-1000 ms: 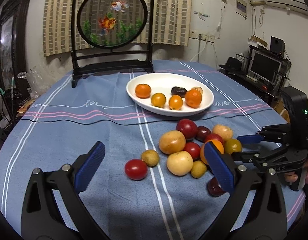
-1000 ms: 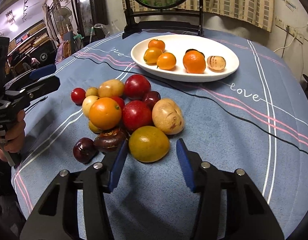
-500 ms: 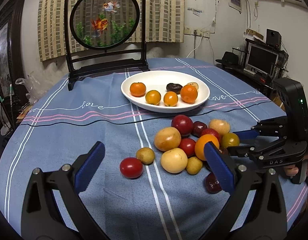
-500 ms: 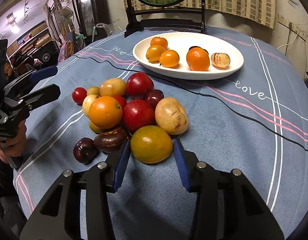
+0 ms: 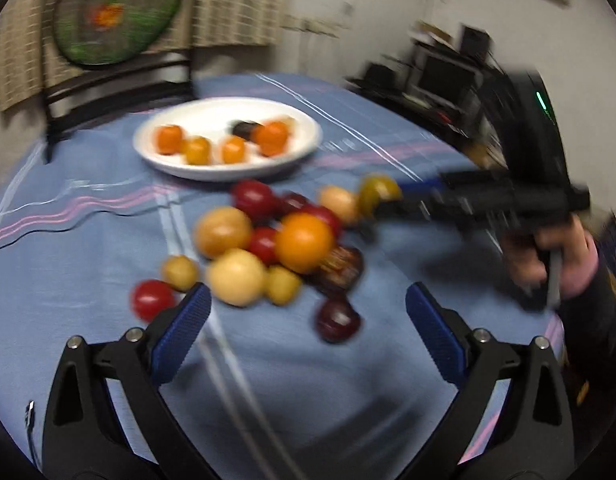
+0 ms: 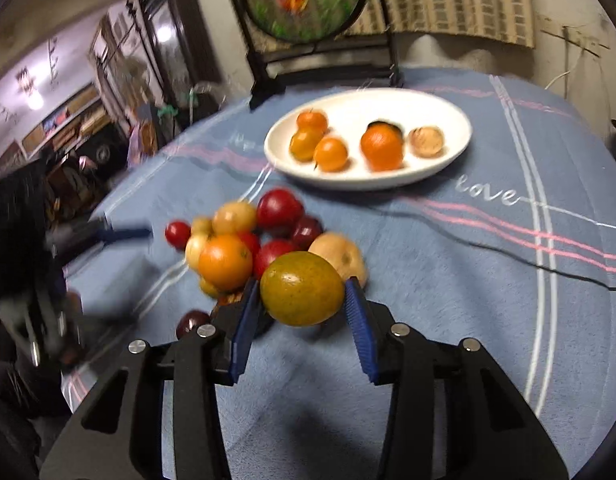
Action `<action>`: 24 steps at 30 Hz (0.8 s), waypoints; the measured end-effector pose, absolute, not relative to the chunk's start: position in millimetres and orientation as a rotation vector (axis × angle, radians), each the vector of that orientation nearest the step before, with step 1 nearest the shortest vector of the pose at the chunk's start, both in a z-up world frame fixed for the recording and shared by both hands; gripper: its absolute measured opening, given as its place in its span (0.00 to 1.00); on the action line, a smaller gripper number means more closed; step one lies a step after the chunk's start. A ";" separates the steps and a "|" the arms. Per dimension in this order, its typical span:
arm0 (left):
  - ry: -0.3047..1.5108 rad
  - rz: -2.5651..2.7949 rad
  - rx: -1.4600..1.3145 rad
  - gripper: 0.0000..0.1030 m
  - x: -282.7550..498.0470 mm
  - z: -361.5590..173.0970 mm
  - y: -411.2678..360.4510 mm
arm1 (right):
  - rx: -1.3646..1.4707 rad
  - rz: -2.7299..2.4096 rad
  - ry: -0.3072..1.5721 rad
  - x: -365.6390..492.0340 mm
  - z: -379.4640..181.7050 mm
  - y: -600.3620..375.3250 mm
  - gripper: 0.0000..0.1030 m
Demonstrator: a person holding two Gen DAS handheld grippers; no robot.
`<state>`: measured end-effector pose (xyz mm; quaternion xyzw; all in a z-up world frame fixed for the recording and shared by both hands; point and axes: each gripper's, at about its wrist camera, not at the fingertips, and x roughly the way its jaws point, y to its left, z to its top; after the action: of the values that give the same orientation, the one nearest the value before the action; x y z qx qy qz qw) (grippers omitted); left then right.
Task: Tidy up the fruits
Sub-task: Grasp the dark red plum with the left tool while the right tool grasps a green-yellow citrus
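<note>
Yellow-green fruit [image 6: 302, 289] now sits clamped between the blue pads of the right claw [image 6: 304, 312], lifted clear of the blue tablecloth [image 6: 487, 300]; half a second ago it still lay on the cloth at the near edge of the pile with the pads only flanking it. From the left wrist view the same fruit [image 5: 377, 192] shows at the tip of the right claw [image 5: 391, 202], raised beside the pile. Left claw [image 5: 306, 320] hangs spread wide, gripping nothing, closer over the heap than before; both views now smear with motion. Loose pile on the desk: large orange [image 6: 224, 262], red fruits, pale yellow ones, dark plum [image 5: 337, 320] nearest the left claw. White plate [image 6: 447, 160] beyond holds oranges and a brownish fruit, unchanged.
</note>
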<state>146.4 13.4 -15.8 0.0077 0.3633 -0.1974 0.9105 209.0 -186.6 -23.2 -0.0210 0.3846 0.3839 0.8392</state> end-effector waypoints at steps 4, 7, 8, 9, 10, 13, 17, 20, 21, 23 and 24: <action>0.835 -0.442 0.085 0.63 152.1 -30.8 -3.2 | -0.037 0.787 0.815 212.1 -23.3 -189.0 0.43; 0.872 -0.444 0.064 0.59 156.8 -36.0 -1.2 | -0.049 0.795 0.810 209.8 -23.1 -186.7 0.43; 0.881 -0.441 0.056 0.57 157.3 -37.6 -0.3 | -0.055 0.799 0.808 209.0 -22.6 -185.8 0.43; 0.890 -0.439 0.051 0.52 159.4 -39.2 0.8 | -0.063 0.801 0.805 208.1 -22.4 -184.5 0.43; 0.903 -0.438 0.044 0.48 162.5 -41.5 0.7 | -0.068 0.802 0.803 206.8 -22.0 -182.3 0.43; 0.929 -0.446 0.038 0.41 165.2 -45.5 -2.2 | -0.070 0.803 0.800 205.7 -21.6 -183.4 0.43; 0.935 -0.450 0.043 0.41 165.9 -46.2 -5.4 | -0.074 0.801 0.801 204.0 -21.0 -183.4 0.43; 0.939 -0.449 0.038 0.41 166.9 -46.8 -6.1 | -0.080 0.801 0.801 202.4 -21.1 -182.7 0.43; 0.941 -0.449 0.037 0.40 167.5 -47.2 -6.3 | -0.081 0.801 0.800 202.0 -21.0 -182.9 0.43; 0.942 -0.448 0.032 0.40 168.5 -47.7 -6.1 | -0.083 0.802 0.800 202.1 -21.2 -182.6 0.43; 0.943 -0.447 0.031 0.40 169.5 -47.9 -6.2 | -0.084 0.802 0.801 201.8 -21.3 -182.4 0.43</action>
<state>169.5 -6.2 -47.9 0.0148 0.4502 -0.2136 0.8669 201.8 -182.4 -21.3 -0.0400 0.3791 0.3799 0.8429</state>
